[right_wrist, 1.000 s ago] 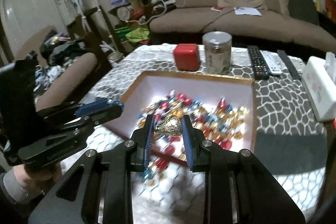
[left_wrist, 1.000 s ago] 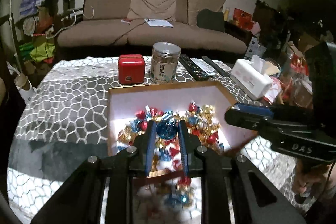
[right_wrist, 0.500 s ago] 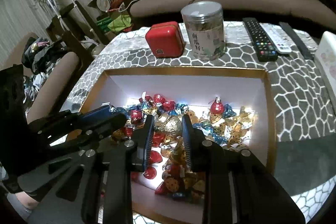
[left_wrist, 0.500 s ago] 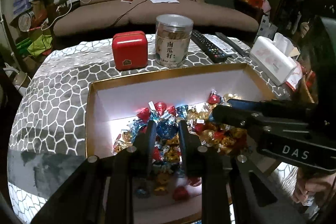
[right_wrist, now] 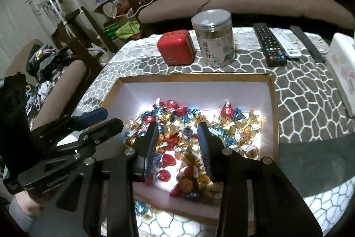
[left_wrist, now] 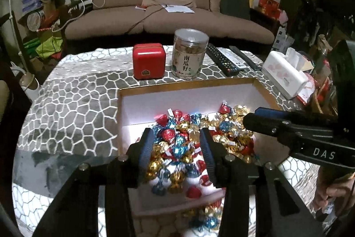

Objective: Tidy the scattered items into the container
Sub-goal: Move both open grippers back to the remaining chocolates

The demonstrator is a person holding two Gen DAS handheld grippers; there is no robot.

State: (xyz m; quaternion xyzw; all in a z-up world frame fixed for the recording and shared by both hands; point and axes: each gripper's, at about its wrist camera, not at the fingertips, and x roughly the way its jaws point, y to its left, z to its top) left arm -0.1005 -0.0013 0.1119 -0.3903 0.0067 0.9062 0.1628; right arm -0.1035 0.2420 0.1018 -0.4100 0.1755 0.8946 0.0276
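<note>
- Left wrist view looks down over a table [left_wrist: 66, 108] draped in a grey cloth with a white web pattern; a brown sofa [left_wrist: 168, 8] fills the room behind it, at twelve o'clock.
- A shallow box [left_wrist: 188, 84] with a gold rim and white inside sits at the centre of the table. It holds a heap of foil-wrapped candies [left_wrist: 224, 126] in red, blue and gold.
- At twelve o'clock from the box stand a clear jar [left_wrist: 190, 53] with a printed label and, just to its nine o'clock, a red tin [left_wrist: 149, 64].
- Remote controls [left_wrist: 221, 57] lie at one o'clock, and a white tissue box [left_wrist: 284, 74] at two o'clock.
- The left gripper [left_wrist: 176, 148] hangs over the box. Its fingers have just been opening and now stand apart, with nothing pinched between them, only the heap beneath.
- The right gripper [right_wrist: 178, 141] also hangs over the box. Its fingers have just been opening too and stand apart, gripping nothing.
- A few stray candies [left_wrist: 208, 220] lie on the cloth outside the box's near wall, at six o'clock.
</note>
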